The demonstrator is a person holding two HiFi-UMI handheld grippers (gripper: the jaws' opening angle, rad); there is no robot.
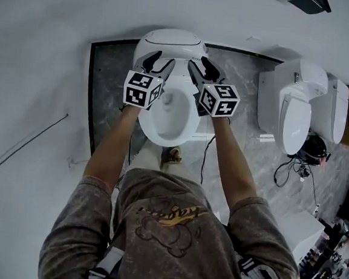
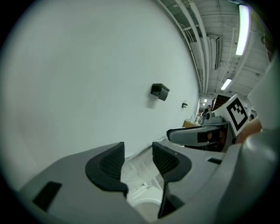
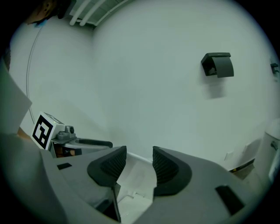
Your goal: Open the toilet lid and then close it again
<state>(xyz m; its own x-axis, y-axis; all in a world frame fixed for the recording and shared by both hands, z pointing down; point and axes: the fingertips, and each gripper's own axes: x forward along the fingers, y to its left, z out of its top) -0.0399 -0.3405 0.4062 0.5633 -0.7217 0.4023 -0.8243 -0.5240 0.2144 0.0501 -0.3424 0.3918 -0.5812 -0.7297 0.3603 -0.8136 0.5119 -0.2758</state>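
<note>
While the toilet lid (image 1: 170, 44) stands raised at the back of the bowl (image 1: 167, 120), close to the white wall (image 1: 43, 45), both grippers sit right in front of it, side by side over the open bowl. Left gripper (image 1: 158, 63): jaws apart, nothing clamped; its own view shows only white toilet parts in the gap. Right gripper (image 1: 202, 66): same, jaws spread, nothing pinched, with a white surface behind the gap. Fingertips of both are at the lid's front face in the head view; can't confirm contact. Each gripper points a bit downward, marker cubes toward the person. Forearms run straight out from the person's grey printed shirt (image 1: 167, 226).

Around it: the toilet stands on a dark marbled floor panel (image 1: 109, 87). A second toilet (image 1: 296, 104) is well off to the right, lid down, with a cable (image 1: 287, 173) on the floor near it. A black box (image 3: 218, 64) is mounted on the wall above.
</note>
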